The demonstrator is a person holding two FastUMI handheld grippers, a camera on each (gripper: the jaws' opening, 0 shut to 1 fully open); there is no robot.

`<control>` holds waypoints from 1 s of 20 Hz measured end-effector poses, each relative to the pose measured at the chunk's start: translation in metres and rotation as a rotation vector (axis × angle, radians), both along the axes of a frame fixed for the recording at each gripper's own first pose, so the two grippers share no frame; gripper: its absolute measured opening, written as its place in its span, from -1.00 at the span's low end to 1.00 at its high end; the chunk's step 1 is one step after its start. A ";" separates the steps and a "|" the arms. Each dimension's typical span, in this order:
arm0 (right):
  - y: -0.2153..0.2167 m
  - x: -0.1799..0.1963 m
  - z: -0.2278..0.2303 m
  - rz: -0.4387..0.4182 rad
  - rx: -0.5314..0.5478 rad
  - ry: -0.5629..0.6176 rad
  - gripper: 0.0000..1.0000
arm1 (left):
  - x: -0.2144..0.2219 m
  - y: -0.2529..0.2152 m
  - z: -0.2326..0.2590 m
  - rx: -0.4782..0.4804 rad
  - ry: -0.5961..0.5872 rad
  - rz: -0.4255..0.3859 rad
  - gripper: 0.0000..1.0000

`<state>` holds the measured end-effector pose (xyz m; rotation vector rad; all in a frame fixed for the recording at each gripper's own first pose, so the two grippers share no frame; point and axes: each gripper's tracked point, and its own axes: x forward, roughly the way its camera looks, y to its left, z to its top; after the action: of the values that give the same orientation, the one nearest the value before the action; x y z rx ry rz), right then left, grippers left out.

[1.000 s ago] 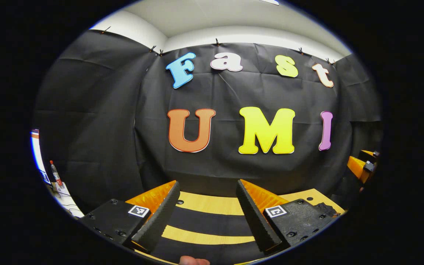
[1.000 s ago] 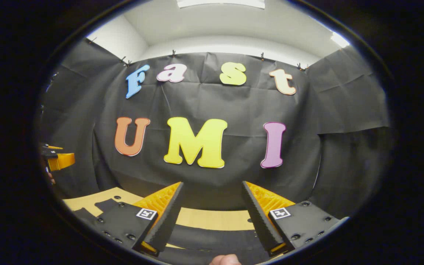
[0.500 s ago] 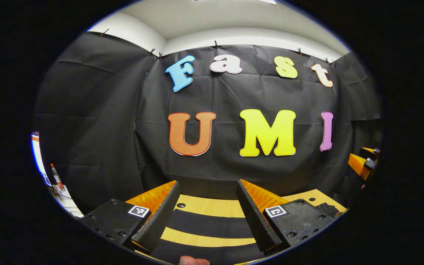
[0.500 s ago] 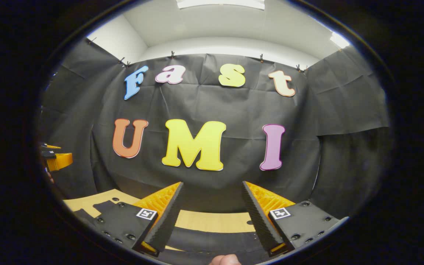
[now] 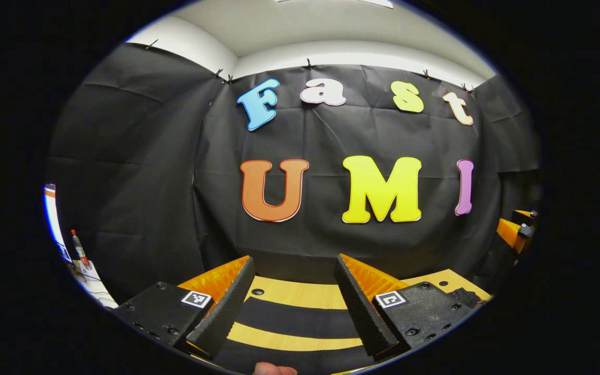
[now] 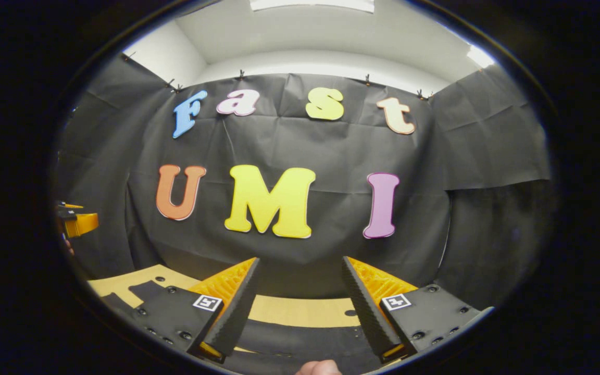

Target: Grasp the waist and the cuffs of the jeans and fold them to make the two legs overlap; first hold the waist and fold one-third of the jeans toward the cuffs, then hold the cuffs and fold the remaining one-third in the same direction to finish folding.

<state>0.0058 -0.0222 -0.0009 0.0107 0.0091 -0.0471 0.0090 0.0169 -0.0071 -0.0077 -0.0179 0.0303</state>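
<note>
Dark jeans (image 5: 292, 319) lie across the wooden table (image 5: 300, 294) as dark bands, seen low in the left gripper view between my fingers. My left gripper (image 5: 294, 259) hovers above them, open, with nothing between its fingers. In the right gripper view the jeans (image 6: 300, 346) show as a dark strip on the table (image 6: 305, 311) under my right gripper (image 6: 300, 259), which is open and holds nothing. The right gripper (image 5: 513, 232) appears far right in the left gripper view. The left gripper (image 6: 78, 223) appears far left in the right gripper view.
A small bottle with a red cap (image 5: 78, 248) stands on a white surface beyond the table's left side. The booth's cloth wall (image 5: 331, 245) rises close behind the table's far edge. A fingertip (image 6: 316, 367) shows at the bottom rim.
Both views have drifted only slightly. The right gripper has turned a little to the right, the left gripper has barely shifted. Both stay open.
</note>
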 end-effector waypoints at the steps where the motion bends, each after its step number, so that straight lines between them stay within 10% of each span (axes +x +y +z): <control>1: -0.009 0.000 -0.004 -0.013 0.003 0.015 0.86 | 0.002 0.007 -0.005 -0.007 0.016 0.010 0.96; 10: -0.102 -0.030 -0.098 -0.070 0.150 0.302 0.87 | -0.041 0.111 -0.146 -0.170 0.358 0.158 0.97; 15: -0.137 -0.073 -0.189 -0.122 0.416 0.585 0.96 | -0.116 0.137 -0.264 -0.685 0.647 0.312 0.98; 20: -0.156 -0.092 -0.254 -0.204 0.695 0.749 0.95 | -0.146 0.136 -0.308 -1.230 0.696 0.432 0.98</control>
<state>-0.0863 -0.1781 -0.2545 0.6896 0.7739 -0.2482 -0.1367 0.1533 -0.3153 -1.2232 0.6990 0.4710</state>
